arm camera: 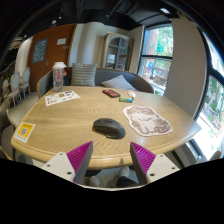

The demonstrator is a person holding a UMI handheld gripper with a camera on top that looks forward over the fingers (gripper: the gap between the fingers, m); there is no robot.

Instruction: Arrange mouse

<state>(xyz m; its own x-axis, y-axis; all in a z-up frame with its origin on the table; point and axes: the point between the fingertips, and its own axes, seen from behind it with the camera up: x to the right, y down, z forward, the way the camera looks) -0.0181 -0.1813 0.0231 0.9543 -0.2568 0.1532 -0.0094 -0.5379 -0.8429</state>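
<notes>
A dark grey computer mouse (109, 127) lies on a round wooden table (70, 120), just left of a cat-shaped mouse mat (148, 121). My gripper (112, 160) hangs above the table's near edge, well short of the mouse. Its two fingers with magenta pads (80, 155) stand wide apart, with nothing between them. The mouse is ahead of the gap between the fingers, beyond the table edge.
On the table are a yellow card (23, 131) at the near left, a printed sheet (61, 97) further back, and small items (112, 93) near the far edge. A grey sofa (120, 82) and windows (155, 50) lie beyond the table. Grey chairs (100, 178) stand below its near edge.
</notes>
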